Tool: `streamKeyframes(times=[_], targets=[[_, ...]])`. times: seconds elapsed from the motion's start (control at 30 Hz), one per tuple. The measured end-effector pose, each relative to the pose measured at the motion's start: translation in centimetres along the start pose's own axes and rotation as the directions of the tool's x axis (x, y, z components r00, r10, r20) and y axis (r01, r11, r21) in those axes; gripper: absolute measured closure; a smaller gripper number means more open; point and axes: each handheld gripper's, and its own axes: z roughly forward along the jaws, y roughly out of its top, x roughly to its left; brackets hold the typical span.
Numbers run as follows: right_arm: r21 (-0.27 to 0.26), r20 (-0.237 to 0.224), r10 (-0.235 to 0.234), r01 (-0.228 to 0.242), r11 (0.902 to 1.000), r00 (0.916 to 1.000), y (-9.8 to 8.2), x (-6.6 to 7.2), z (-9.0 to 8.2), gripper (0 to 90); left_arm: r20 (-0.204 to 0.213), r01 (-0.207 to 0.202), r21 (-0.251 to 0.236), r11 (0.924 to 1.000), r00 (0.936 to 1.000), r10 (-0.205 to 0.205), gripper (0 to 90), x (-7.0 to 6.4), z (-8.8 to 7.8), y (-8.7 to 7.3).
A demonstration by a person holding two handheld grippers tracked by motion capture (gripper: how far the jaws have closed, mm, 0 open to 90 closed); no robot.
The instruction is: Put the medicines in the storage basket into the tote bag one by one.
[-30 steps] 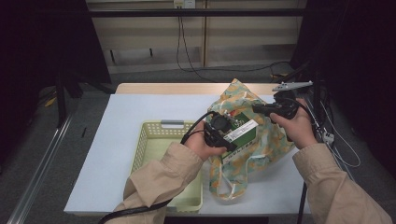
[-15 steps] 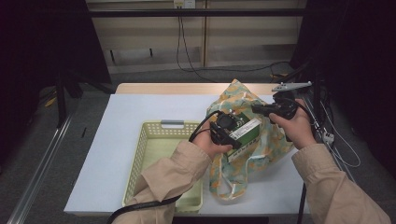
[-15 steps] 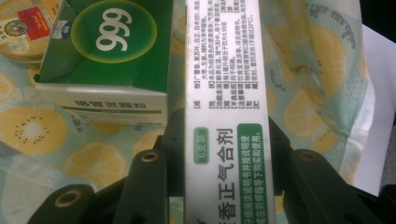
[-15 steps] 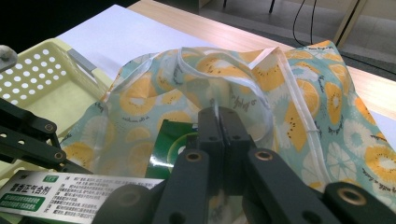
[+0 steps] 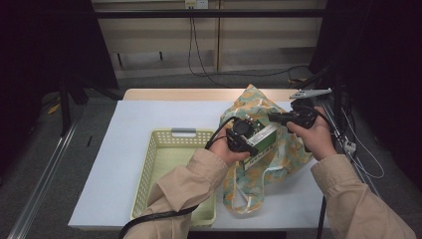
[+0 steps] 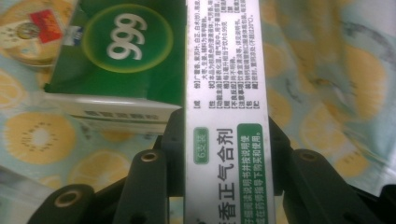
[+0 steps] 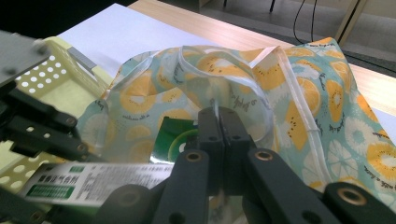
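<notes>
My left gripper is shut on a long white and green medicine box, its jaws pressing on the two long sides. It holds the box over the mouth of a fruit-patterned cloth bag. Inside the bag lies a second green box marked 999, which the right gripper view shows as a green patch. My right gripper is shut on the bag's white-trimmed rim and lifts it, so the mouth stays wide. The held box sits low at the left of the right gripper view.
A pale yellow-green perforated basket stands left of the bag on the white tabletop. Beyond the white sheet runs the table's wooden far edge. Cables hang off the table's right side.
My left hand has carried the box a little to the right and down, closer to the bag's mouth. The right hand has kept still on the rim.
</notes>
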Motion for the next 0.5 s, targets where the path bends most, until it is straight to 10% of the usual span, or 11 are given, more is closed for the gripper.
streamKeyframes(times=[0.5], targets=[[-0.007,-0.01,0.01,-0.01,0.9999,0.9999,-0.1,-0.2,-0.1,89.5,-0.057,0.027,-0.095,0.9951,0.9979,-0.032,62.6,2.0,2.0,1.8]])
